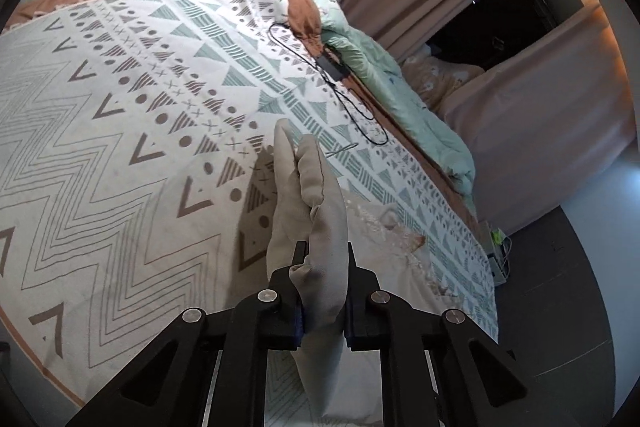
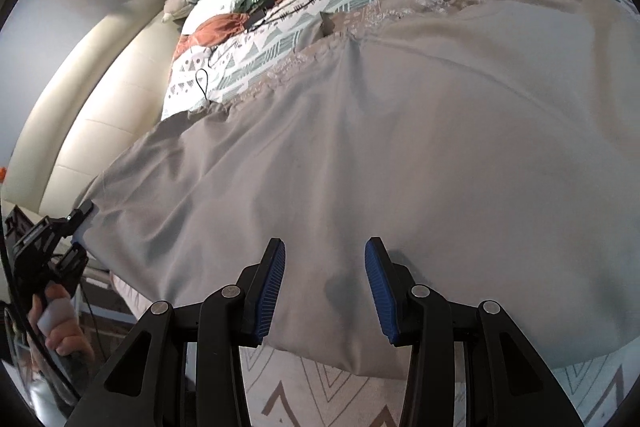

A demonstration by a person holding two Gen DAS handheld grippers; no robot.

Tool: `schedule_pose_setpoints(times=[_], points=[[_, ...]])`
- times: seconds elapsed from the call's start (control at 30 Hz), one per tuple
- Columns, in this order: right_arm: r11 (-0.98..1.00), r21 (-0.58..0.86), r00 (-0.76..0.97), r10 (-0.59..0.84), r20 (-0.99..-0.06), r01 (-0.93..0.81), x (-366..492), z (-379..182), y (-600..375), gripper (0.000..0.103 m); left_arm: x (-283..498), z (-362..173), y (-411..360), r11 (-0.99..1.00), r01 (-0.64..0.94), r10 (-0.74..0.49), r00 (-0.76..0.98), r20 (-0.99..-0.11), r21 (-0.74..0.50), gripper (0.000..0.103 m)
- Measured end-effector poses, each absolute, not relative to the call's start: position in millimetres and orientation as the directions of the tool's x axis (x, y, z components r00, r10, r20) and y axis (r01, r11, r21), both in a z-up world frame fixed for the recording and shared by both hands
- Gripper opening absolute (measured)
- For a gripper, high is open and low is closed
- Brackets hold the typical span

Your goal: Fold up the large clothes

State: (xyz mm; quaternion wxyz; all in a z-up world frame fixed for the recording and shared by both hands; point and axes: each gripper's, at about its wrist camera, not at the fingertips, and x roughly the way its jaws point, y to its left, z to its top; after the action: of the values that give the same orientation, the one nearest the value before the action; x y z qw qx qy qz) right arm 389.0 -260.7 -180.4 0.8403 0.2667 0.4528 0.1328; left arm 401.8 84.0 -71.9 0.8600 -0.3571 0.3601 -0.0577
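Left wrist view: the left tongs [image 1: 322, 259] are clamped on a bunched edge of the beige garment [image 1: 308, 195], which rises in a thick fold between the jaws above the patterned bedspread [image 1: 120, 115]; pinching several layers at once probably keeps the edge from slipping while it is lifted. Right wrist view: the garment [image 2: 400, 147] lies spread over the bed, its lace-trimmed edge [image 2: 360, 15] toward the far side and its near hem just ahead of the right tongs [image 2: 325, 259], which stand wide apart over the cloth and grip nothing. At the left margin of this view the left tongs [image 2: 78, 223], held in a hand [image 2: 60, 323], raise one corner, so the cloth slopes up toward it. A black cable [image 1: 340, 83] lies on the bedspread, apart from the garment. The fold appears only begun.
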Motion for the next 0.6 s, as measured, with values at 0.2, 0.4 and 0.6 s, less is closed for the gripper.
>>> schedule_pose_setpoints(times=[0.2, 0.4, 0.6], points=[[0.813, 0.583, 0.574, 0.476, -0.666, 0.002, 384, -175, -267, 0.042, 409, -41, 52, 0.747, -0.103, -0.385, 0.738, -0.554, -0.656, 0.012], [0.795, 0.606, 0.544, 0.522, -0.657, -0.031, 383, -176, -263, 0.042, 411, -1, 14, 0.764, -0.018, -0.417, 0.748, -0.516, -0.644, 0.012], [0.807, 0.588, 0.479, 0.540, -0.692, -0.059, 379, -187, -248, 0.026, 417, 32, -25, 0.769, 0.061, -0.460, 0.744, -0.484, -0.637, 0.012]])
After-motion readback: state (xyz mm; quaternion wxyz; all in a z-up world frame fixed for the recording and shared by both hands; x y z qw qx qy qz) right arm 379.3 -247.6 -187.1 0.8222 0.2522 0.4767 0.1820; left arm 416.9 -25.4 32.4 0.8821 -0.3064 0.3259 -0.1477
